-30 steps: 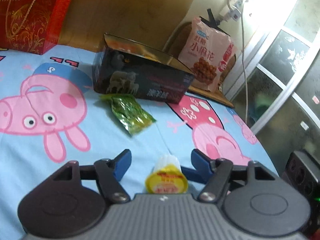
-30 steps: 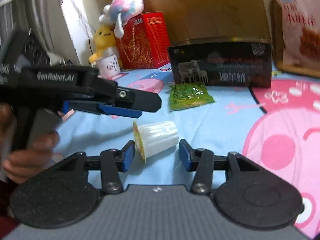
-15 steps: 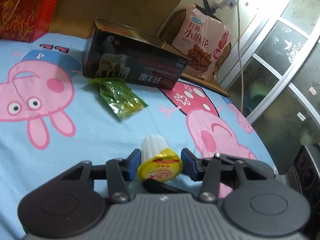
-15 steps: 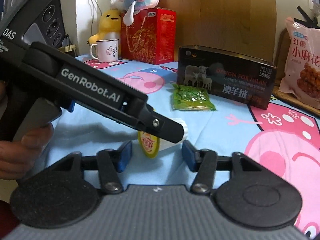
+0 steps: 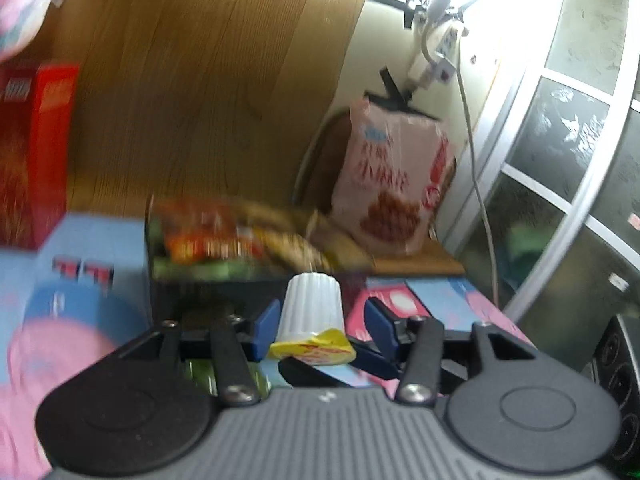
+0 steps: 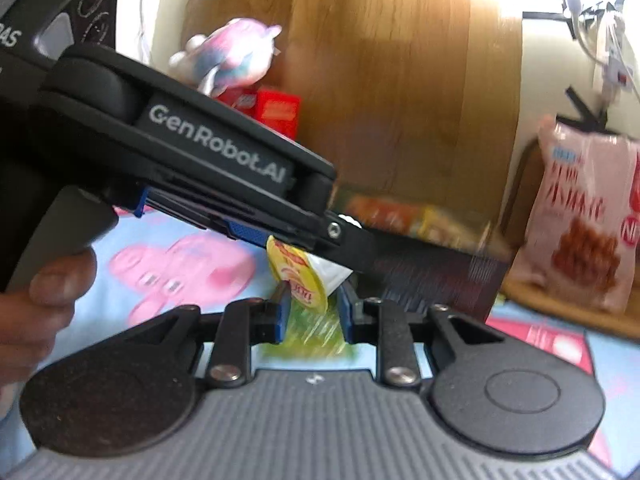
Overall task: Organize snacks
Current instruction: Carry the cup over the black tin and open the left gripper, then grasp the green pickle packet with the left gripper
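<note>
A small white ribbed jelly cup [image 5: 311, 308] with a yellow foil lid sits between the blue pads of my left gripper [image 5: 320, 326], lifted off the bed; in that view the right gripper's fingers lie under the cup. In the right wrist view the cup [image 6: 298, 276] is held at its lid end between the pads of my right gripper [image 6: 314, 312], with the left gripper's body [image 6: 216, 156] crossing above it. Behind stands the dark open snack box [image 5: 248, 248], with several packets inside. The green snack packet [image 6: 316, 330] lies on the sheet below the cup.
A pink snack bag [image 5: 396, 184] leans on a wooden stand at the back right. A red gift box [image 5: 32, 152] and a plush toy [image 6: 228, 56] stand at the back left. The bed has a blue Peppa Pig sheet [image 5: 72, 320]. A window frame [image 5: 560, 208] is on the right.
Both grippers have closed in on the jelly cup and lifted it off the sheet toward the dark box. Both views are now tilted up and blurred by motion.
</note>
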Demonstrator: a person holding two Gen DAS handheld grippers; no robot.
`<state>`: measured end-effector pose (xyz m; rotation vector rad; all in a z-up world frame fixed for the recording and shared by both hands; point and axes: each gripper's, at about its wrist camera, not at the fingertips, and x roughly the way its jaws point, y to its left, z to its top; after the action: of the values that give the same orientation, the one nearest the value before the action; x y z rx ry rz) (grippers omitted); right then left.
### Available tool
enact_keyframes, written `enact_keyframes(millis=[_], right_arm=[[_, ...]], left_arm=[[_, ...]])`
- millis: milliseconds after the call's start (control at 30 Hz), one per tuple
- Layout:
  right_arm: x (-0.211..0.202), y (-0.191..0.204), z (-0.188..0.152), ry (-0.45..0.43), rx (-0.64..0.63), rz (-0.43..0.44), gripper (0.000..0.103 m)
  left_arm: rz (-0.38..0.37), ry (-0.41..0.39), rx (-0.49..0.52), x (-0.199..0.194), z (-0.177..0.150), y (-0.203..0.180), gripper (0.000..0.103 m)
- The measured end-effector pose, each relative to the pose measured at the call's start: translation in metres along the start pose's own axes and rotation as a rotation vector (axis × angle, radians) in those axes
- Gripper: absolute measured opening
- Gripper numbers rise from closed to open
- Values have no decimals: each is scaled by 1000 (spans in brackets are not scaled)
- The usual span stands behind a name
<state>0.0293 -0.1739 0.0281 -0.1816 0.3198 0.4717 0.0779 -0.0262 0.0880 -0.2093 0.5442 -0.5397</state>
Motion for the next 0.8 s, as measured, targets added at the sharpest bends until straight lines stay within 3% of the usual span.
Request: enact_keyframes(millis=[233,300,367,467,533,567,633,733,800], right_arm=[[54,-31,25,9,0,-104,29],[55,-38,25,-16,12,-161,49],[48,-45,24,-36,40,-204,53],[22,-57,13,-63,157,-142,54],[11,-59,-2,-28,214,-102,55],[10,-59,-10,5,236,-79,55],[13,-58,-26,98,301,-9,55],[27,-61,-35,208,440,104,55],[33,-63,-32,222,489,143,55]], left_arm=[[53,4,20,55,35,7,54],[108,5,10,61,35,13,54],[115,-29,-35,48,34,25,56],[123,-67,-91,23,24,43,61],[123,-58,-116,9,10,54,60],[124,-71,-117,2,4,57,65],[140,-31,-155,-2,-8,65,65],[98,42,-249,-1,-29,78,64],[101,79,-283,2,-41,80,63]])
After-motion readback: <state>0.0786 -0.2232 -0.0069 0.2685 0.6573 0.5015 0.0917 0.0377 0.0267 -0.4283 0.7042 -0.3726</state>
